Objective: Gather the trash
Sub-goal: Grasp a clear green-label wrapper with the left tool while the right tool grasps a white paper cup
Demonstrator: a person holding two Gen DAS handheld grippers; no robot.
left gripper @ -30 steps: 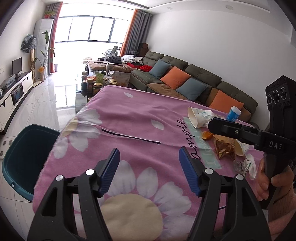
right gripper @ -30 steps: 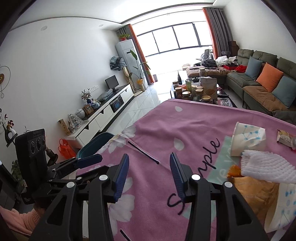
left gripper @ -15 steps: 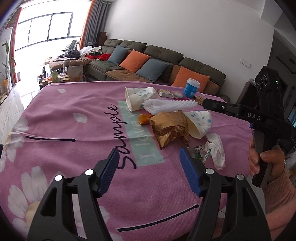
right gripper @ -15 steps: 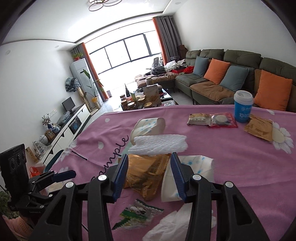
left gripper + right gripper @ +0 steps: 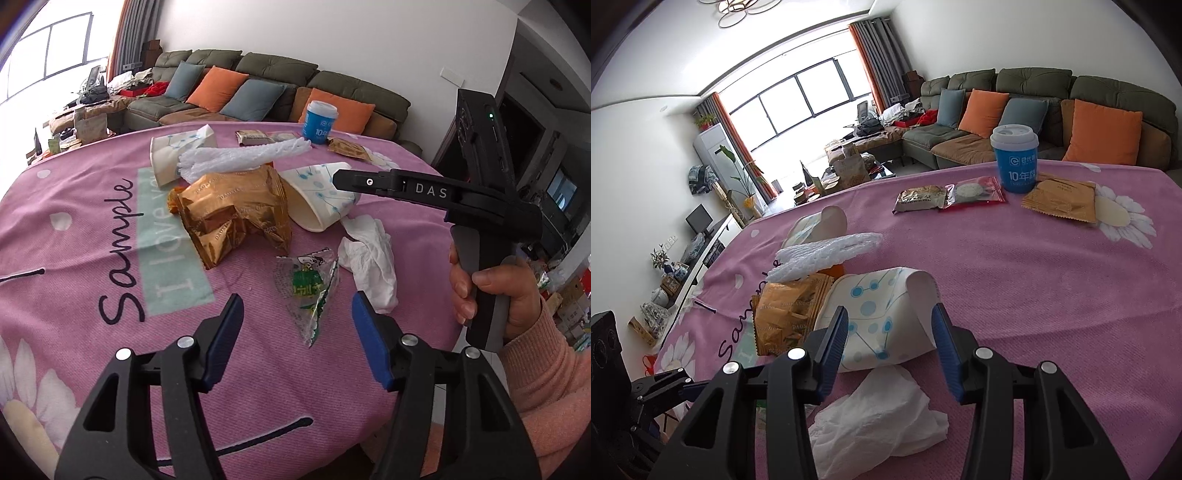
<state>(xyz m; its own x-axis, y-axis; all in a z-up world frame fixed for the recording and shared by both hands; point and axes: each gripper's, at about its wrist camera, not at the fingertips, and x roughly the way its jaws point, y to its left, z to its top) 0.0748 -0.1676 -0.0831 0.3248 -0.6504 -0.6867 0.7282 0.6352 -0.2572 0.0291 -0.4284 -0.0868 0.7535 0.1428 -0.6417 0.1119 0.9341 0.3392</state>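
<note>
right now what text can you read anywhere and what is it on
"Sample" on the pink cloth
"I love yo", rest hidden, on the cloth's green patch
"DAS" on the right gripper
"10" with characters I can't make out, on the blue cup
Gold wrapper: repeated print, too small to read
Clear wrapper: green characters, unreadable
Far snack packets: too blurred

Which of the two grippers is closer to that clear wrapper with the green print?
Left. The left gripper hangs open right over the clear wrapper. The right gripper is farther off, its fingers framing the crushed paper cup.
</note>
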